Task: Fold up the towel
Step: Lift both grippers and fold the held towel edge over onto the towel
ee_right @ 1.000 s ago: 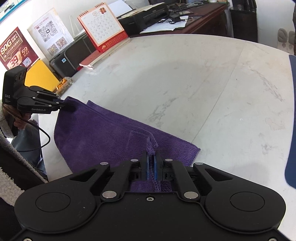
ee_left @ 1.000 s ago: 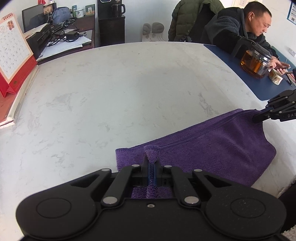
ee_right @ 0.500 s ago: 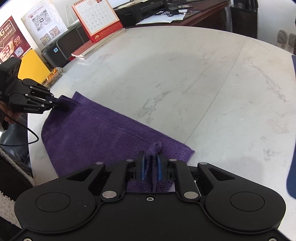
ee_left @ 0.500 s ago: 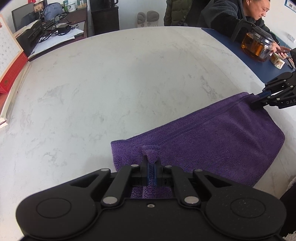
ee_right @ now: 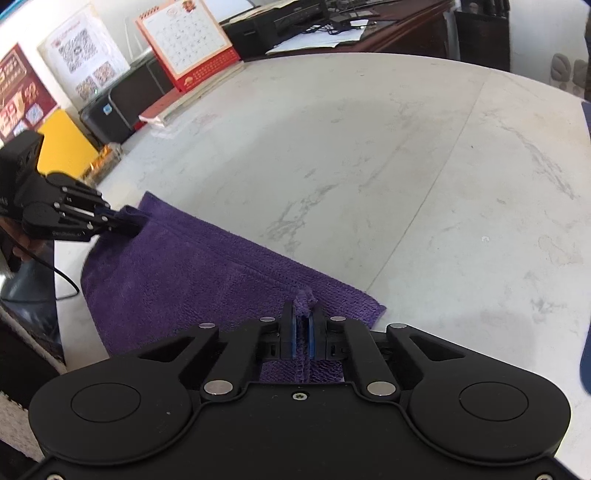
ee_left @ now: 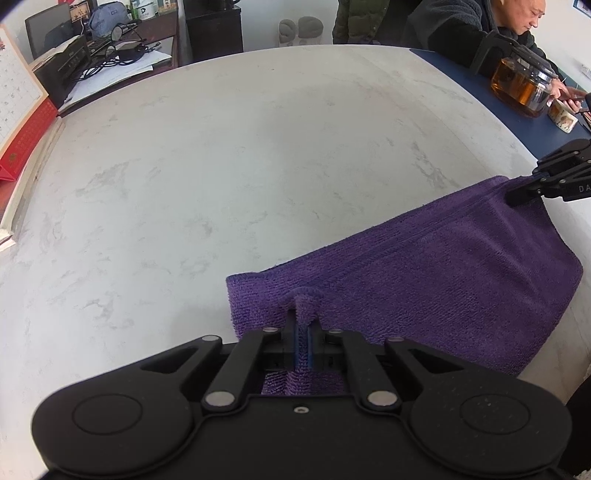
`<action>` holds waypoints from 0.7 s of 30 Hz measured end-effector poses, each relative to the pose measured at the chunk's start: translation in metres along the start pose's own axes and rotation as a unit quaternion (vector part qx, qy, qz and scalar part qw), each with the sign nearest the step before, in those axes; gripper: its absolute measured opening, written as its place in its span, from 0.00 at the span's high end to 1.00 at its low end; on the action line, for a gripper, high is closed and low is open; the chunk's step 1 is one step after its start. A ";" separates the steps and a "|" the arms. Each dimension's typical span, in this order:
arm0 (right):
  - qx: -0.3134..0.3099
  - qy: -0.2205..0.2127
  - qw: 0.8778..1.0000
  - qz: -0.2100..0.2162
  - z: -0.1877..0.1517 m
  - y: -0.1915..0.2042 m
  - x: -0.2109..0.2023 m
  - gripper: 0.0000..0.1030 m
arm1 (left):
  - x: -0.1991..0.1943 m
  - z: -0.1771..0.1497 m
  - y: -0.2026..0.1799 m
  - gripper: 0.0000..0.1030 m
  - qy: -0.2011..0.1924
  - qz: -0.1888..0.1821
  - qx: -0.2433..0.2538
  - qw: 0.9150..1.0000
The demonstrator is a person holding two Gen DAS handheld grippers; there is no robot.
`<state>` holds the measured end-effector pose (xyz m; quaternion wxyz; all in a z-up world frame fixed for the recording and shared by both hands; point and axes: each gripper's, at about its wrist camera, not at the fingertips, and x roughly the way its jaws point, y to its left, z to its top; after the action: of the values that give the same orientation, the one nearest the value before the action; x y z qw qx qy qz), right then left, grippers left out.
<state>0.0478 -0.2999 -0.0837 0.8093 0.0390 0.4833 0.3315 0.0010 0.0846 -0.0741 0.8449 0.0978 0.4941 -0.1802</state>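
A purple towel (ee_left: 436,273) lies folded over on the white marble table (ee_left: 229,177), near its front edge; it also shows in the right wrist view (ee_right: 192,273). My left gripper (ee_left: 303,332) is shut on a pinched fold of the towel at one near corner. My right gripper (ee_right: 303,328) is shut on the towel's edge at the other corner. Each gripper shows in the other's view, the right (ee_left: 517,195) and the left (ee_right: 122,225), both gripping the towel's far end.
A glass teapot (ee_left: 521,86) and a small box (ee_left: 561,116) stand on a blue mat at the far right, where a seated man (ee_left: 480,26) rests his arms. A red desk calendar (ee_right: 188,40) and books sit at the table's left edge.
Both grippers have stayed shut on the towel and moved it a little across the table; the towel's top layer lies flatter and more stretched between them.
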 end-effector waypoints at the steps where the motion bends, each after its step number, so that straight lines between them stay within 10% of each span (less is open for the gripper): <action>1: 0.010 -0.002 1.000 0.008 -0.001 -0.002 -0.001 0.96 | -0.002 -0.001 0.001 0.97 -0.004 -0.002 -0.004 1.000; 21: 0.086 -0.093 0.990 0.055 -0.015 0.013 -0.059 0.96 | -0.065 0.006 -0.002 0.97 -0.096 -0.038 -0.009 0.995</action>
<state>0.0106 -0.3274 -0.0416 0.8251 0.1652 0.4295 0.3277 -0.0237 0.0937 -0.0146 0.8819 0.0532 0.4153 -0.2166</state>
